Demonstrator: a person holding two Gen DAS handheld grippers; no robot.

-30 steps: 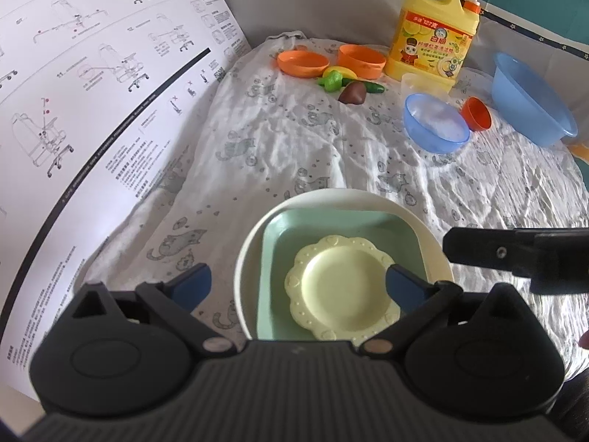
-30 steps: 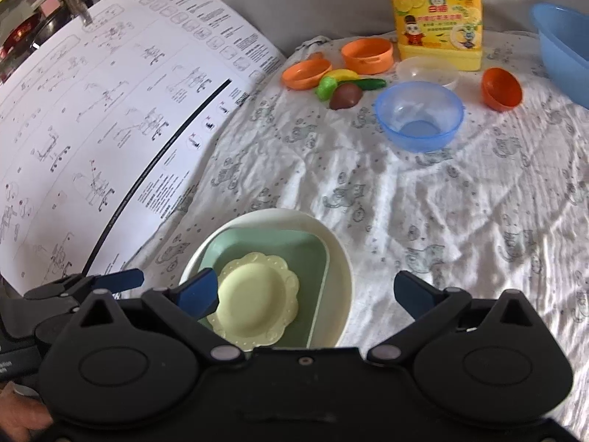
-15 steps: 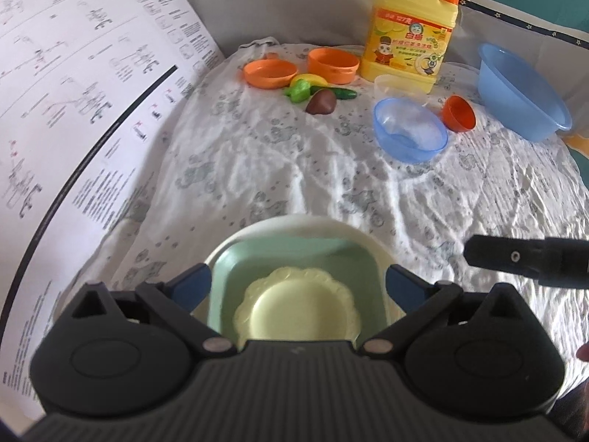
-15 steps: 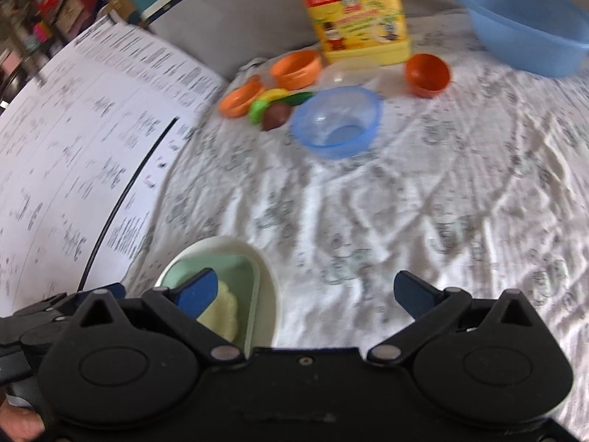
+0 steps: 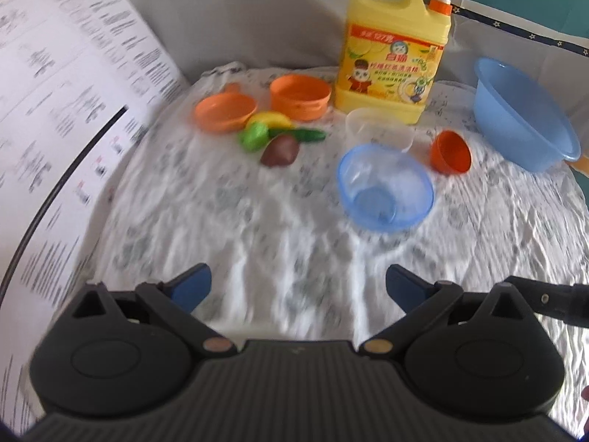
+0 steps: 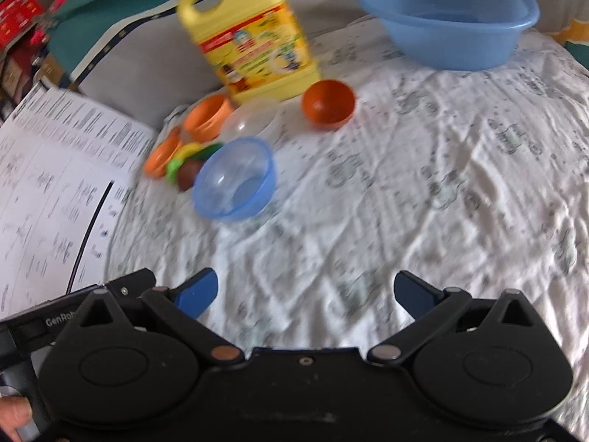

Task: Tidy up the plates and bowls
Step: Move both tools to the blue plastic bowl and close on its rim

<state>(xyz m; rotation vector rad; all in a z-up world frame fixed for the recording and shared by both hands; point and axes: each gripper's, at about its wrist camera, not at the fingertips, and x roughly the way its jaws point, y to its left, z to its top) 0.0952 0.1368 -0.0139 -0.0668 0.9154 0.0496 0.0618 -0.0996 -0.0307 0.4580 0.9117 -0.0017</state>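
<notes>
Left wrist view has lost the stacked plates we framed a second ago; the small blue bowl [image 5: 384,189] lies ahead. We judge bowls come next, with our left gripper [image 5: 297,284] and right gripper [image 6: 304,293] both spread wide and holding nothing.

Both wrist views look forward, low over the cloth, sharing the small blue bowl [image 5: 385,188].

left claw [image 5: 298,285]: fingers spread, empty | right claw [image 6: 305,291]: fingers spread, empty

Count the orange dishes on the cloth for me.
3: an orange plate far left, an orange bowl beside the yellow bottle, a small orange cup tipped right of the clear bowl. None seems hidden.
</notes>
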